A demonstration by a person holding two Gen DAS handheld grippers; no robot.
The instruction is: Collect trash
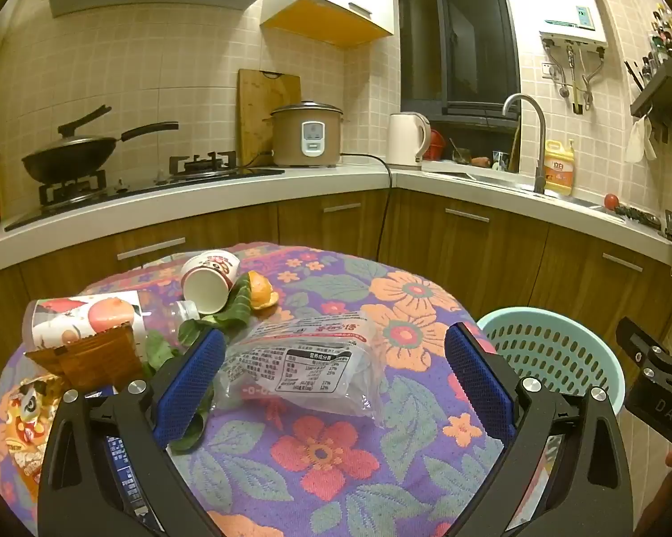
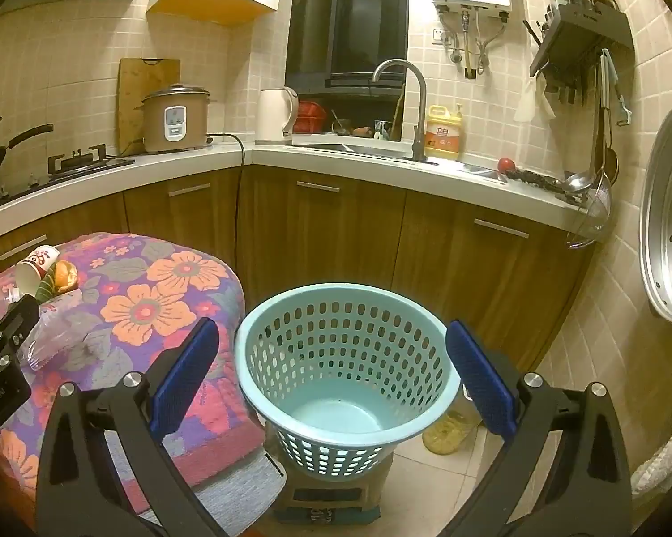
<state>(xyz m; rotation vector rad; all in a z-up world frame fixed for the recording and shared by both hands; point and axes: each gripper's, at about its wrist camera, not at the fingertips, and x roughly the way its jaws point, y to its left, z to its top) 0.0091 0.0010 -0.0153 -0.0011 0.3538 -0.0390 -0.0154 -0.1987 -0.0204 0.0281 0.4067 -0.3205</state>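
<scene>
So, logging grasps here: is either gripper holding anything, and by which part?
Nothing is held. The left gripper and right gripper are both open and empty.

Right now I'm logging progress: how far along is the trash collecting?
Nothing looks done: the blue basket is empty. Nothing is in hand; the left hand-held gripper is open around the clear wrapper. Left on the table: wrapper, paper cup, bottle, peel.
</scene>
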